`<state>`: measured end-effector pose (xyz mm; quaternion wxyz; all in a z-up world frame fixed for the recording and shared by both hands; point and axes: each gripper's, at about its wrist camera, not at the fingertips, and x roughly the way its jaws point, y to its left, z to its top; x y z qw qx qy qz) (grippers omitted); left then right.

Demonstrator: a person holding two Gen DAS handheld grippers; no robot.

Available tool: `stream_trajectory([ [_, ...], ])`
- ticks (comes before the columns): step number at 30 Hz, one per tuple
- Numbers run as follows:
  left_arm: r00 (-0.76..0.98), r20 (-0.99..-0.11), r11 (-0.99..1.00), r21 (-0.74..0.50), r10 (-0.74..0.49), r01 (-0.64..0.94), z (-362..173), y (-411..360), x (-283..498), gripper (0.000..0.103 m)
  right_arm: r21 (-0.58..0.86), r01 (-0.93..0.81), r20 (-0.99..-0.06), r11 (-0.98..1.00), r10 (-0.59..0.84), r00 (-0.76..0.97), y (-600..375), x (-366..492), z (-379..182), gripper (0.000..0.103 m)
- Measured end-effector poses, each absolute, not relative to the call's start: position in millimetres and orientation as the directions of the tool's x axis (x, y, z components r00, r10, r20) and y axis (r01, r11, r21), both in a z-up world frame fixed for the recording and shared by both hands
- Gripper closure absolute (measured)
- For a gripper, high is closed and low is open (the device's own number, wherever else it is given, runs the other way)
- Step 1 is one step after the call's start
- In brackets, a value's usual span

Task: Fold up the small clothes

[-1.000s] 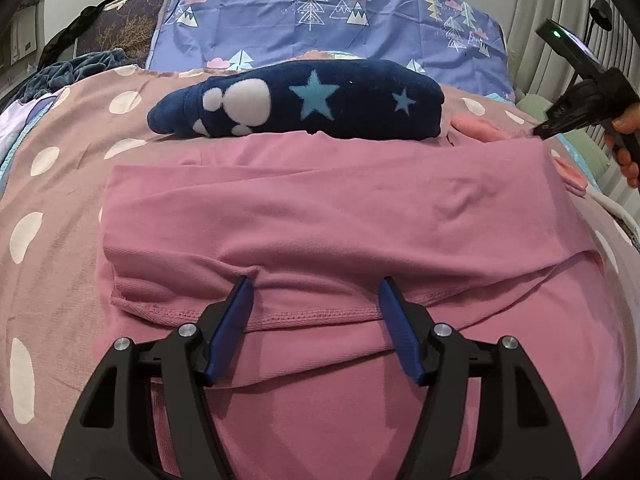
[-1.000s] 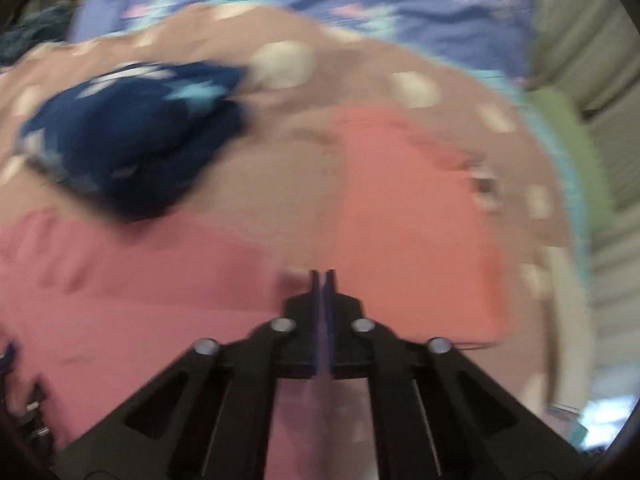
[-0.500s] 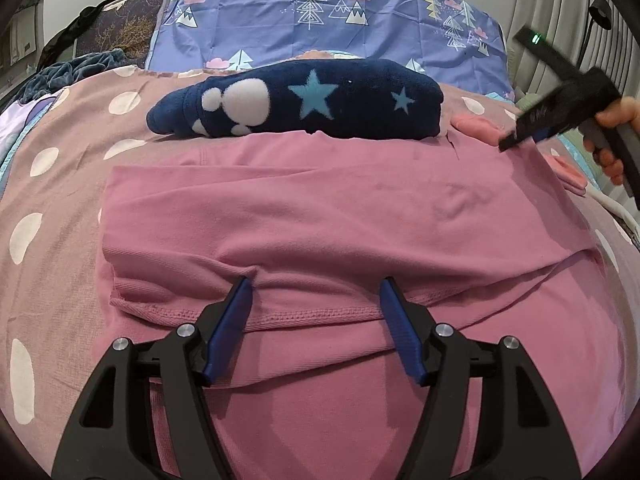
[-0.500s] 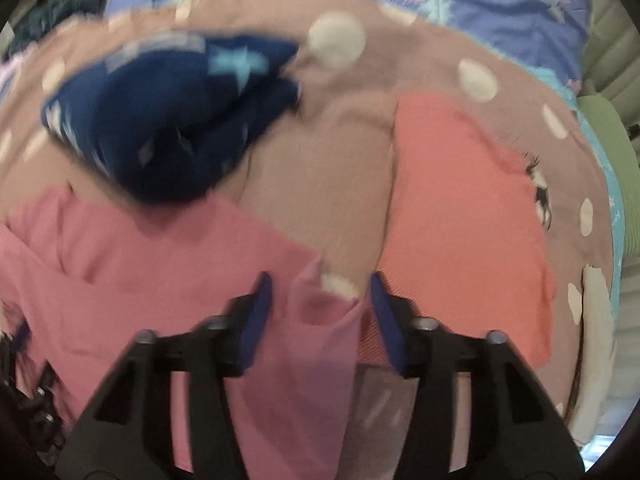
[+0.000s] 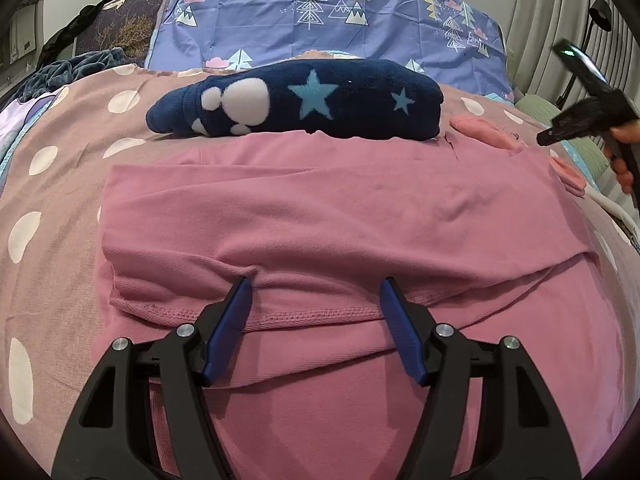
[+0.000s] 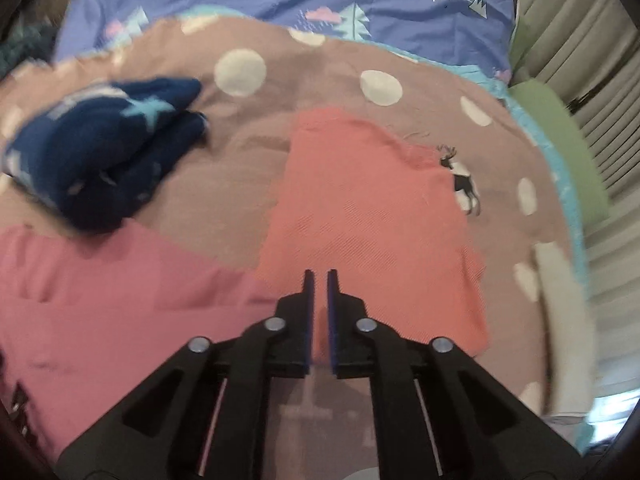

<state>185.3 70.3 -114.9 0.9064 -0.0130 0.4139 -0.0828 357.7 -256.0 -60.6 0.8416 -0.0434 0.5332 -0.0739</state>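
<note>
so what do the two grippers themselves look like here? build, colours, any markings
Both match: the left gripper and right gripper have black plastic linkage arms with triangular cut-outs, silver pivot screws and flat dark-blue pads. Seen from the left wrist view, the right unit is a black handheld body with a small green light on top. No cables, labels or sleeves show.

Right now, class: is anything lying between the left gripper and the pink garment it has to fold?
Nothing visible does. The left gripper is open with its fingers directly at the hem of the pink garment. The folded navy star fleece lies beyond the garment's far edge, out of the way.
</note>
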Motion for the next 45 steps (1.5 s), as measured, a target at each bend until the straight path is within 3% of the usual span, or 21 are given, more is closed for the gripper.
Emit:
stream_trajectory([
  [3, 0.644, -0.749, 0.986, -0.09, -0.159, 0.139, -115, 70, 185, 0.035, -0.051, 0.075, -0.873, 0.996, -0.081, 0.481, -264, 330, -50, 0.091],
  [6, 0.643, -0.749, 0.986, -0.092, -0.161, 0.14, -115, 70, 185, 0.035, 0.139, -0.034, -0.848, 0.99, 0.137, 0.512, -258, 293, -49, 0.088],
  [8, 0.644, -0.748, 0.986, -0.091, -0.161, 0.14, -115, 70, 185, 0.035, 0.188, -0.124, -0.839, 0.974, 0.225, 0.495, -246, 268, -60, 0.085],
  [9, 0.644, -0.748, 0.986, -0.092, -0.161, 0.14, -115, 70, 185, 0.035, 0.144, -0.149, -0.86, 0.978, 0.198, 0.471, -237, 255, -76, 0.084],
  [11, 0.643, -0.748, 0.986, -0.094, -0.163, 0.142, -115, 70, 185, 0.034, -0.065, -0.1, -0.878, 0.993, -0.01, 0.478, -231, 244, -102, 0.082],
  [13, 0.643, -0.748, 0.985, -0.097, -0.168, 0.144, -115, 70, 185, 0.034, -0.206, -0.049, -0.811, 0.977, -0.142, 0.568, -232, 230, -111, 0.08],
  [14, 0.644, -0.745, 0.984, -0.106, -0.175, 0.145, -114, 71, 184, 0.034, -0.23, -0.006, -0.786, 0.973, -0.182, 0.591, -234, 223, -108, 0.078],
  [16, 0.648, -0.728, 0.974, -0.154, -0.224, 0.165, -111, 76, 180, 0.034, -0.114, 0.034, -0.762, 0.993, -0.109, 0.639, -240, 204, -93, 0.078],
  [17, 0.646, -0.719, 0.967, -0.183, -0.255, 0.178, -108, 80, 177, 0.041, -0.046, 0.022, -0.746, 0.999, -0.048, 0.665, -241, 192, -86, 0.078],
  [20, 0.652, -0.681, 0.942, -0.264, -0.333, 0.206, -91, 98, 164, 0.072, 0.019, -0.049, -0.697, 0.999, 0.048, 0.715, -234, 163, -75, 0.058],
  [22, 0.67, -0.681, 0.955, -0.23, -0.294, 0.186, -83, 107, 159, 0.075, 0.086, -0.107, -0.675, 0.991, 0.137, 0.725, -230, 148, -74, 0.057],
  [26, 0.652, -0.726, 0.973, -0.21, -0.221, 0.096, -92, 129, 152, 0.074, 0.086, -0.069, -0.701, 0.994, 0.11, 0.705, -230, 153, -95, 0.055],
  [29, 0.632, -0.742, 0.97, -0.233, -0.225, 0.072, -102, 140, 153, 0.06, 0.159, -0.031, -0.743, 0.987, 0.14, 0.654, -244, 162, -122, 0.055],
  [37, 0.619, -0.774, 0.987, -0.163, -0.135, 0.011, -100, 137, 177, 0.053, 0.157, -0.053, -0.731, 0.986, 0.152, 0.665, -240, 158, -117, 0.046],
  [39, 0.616, -0.78, 0.989, -0.146, -0.11, -0.008, -104, 139, 181, 0.089, 0.167, -0.054, -0.73, 0.984, 0.16, 0.664, -241, 159, -119, 0.046],
  [40, 0.613, -0.782, 0.987, -0.158, -0.115, -0.016, -104, 142, 182, 0.101, 0.173, -0.053, -0.729, 0.984, 0.164, 0.665, -244, 156, -122, 0.046],
  [42, 0.661, -0.738, 0.977, -0.211, -0.137, -0.033, -90, 152, 170, 0.102, 0.179, -0.053, -0.727, 0.982, 0.169, 0.666, -245, 155, -123, 0.046],
  [45, 0.692, -0.714, 0.981, -0.19, -0.105, -0.048, -76, 161, 157, 0.102, 0.177, -0.052, -0.728, 0.983, 0.166, 0.665, -245, 155, -123, 0.046],
])
